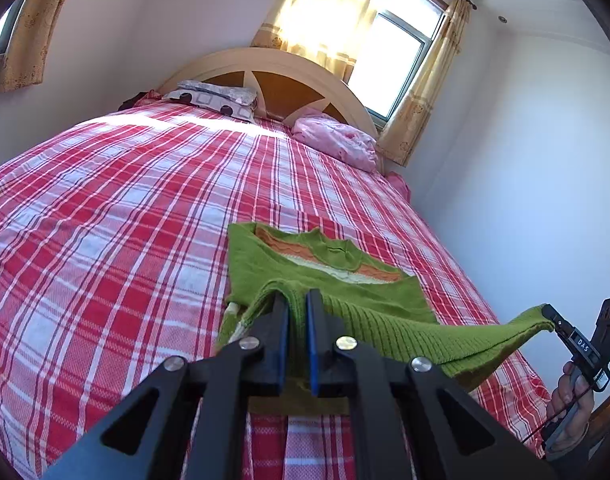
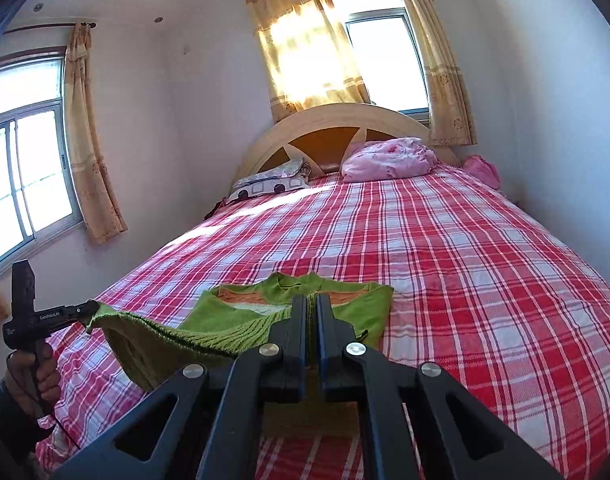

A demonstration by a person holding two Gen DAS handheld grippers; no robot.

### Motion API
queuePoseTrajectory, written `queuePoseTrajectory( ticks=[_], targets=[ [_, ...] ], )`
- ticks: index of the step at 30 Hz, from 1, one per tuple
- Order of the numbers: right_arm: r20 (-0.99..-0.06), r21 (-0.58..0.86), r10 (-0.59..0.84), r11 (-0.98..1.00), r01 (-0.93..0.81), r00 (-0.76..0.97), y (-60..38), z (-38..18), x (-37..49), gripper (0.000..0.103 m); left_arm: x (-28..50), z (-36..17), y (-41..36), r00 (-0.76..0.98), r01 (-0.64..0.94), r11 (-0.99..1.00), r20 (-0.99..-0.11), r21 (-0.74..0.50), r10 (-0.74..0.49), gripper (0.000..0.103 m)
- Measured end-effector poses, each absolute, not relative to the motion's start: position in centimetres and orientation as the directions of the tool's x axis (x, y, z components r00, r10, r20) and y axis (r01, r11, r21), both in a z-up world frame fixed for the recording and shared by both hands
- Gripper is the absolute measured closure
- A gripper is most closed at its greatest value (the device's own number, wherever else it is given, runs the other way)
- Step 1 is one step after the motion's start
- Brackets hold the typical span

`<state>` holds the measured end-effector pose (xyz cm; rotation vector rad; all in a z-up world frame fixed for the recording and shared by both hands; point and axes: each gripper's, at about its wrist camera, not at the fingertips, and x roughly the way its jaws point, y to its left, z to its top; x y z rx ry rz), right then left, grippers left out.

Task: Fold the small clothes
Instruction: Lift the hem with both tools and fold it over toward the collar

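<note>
Green knitted sweater, ribbed along its hem and banded with orange and cream stripes near the neckline, is held up at its near edge over a bed covered in red and white plaid. One hem corner is pinched between the closed fingers of the left gripper, the other between those of the right gripper. The hem is stretched between the two grippers, while the neckline end is spread flat on the bed just ahead of them. Beyond it, well away, two pillows are seen by a curved headboard.
</note>
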<state>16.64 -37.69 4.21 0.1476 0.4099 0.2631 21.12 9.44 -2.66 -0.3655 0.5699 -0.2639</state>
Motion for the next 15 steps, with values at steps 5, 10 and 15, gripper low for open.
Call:
queuePoseTrajectory(
  ticks=[5, 10, 15],
  targets=[
    [-0.400, 0.188, 0.271, 0.959, -0.211, 0.876, -37.7, 3.9, 20.4, 0.099, 24.8, -2.4, 9.1, 0.811, 0.129, 0.905, -0.483, -0.406, -0.332, 0.094],
    [-0.446, 0.207, 0.268, 0.959, -0.193, 0.854, -37.8, 3.1, 25.1, 0.099, 28.8, -2.9, 8.4, 0.794, 0.112, 0.911, -0.515, -0.396, -0.322, 0.094],
    [-0.486, 0.195, 0.249, 0.965, -0.174, 0.838, -37.7, 2.3, 29.8, 0.099, 33.3, -3.6, 8.1, 0.780, 0.085, 0.916, -0.546, -0.392, -0.306, 0.094]
  ],
)
